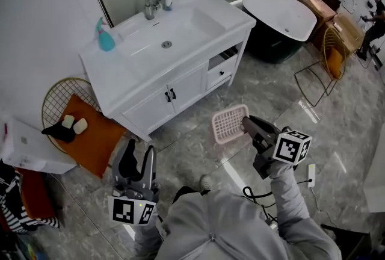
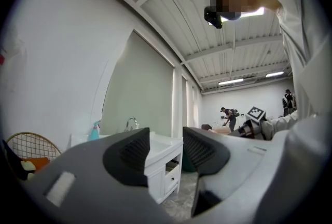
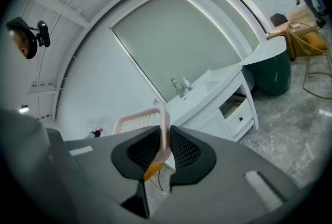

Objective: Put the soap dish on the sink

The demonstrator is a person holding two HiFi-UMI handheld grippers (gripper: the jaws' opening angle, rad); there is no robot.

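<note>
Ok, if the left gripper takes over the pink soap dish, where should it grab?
The soap dish by its free left rim, opposite the right gripper, coming from the left. It's a shallow slatted tray, so that thin raised rim is likely all jaws can close across.

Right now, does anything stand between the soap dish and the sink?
Nothing visible does. The right hand-held gripper holds the soap dish above open floor; the sink counter's front is bare.
</note>
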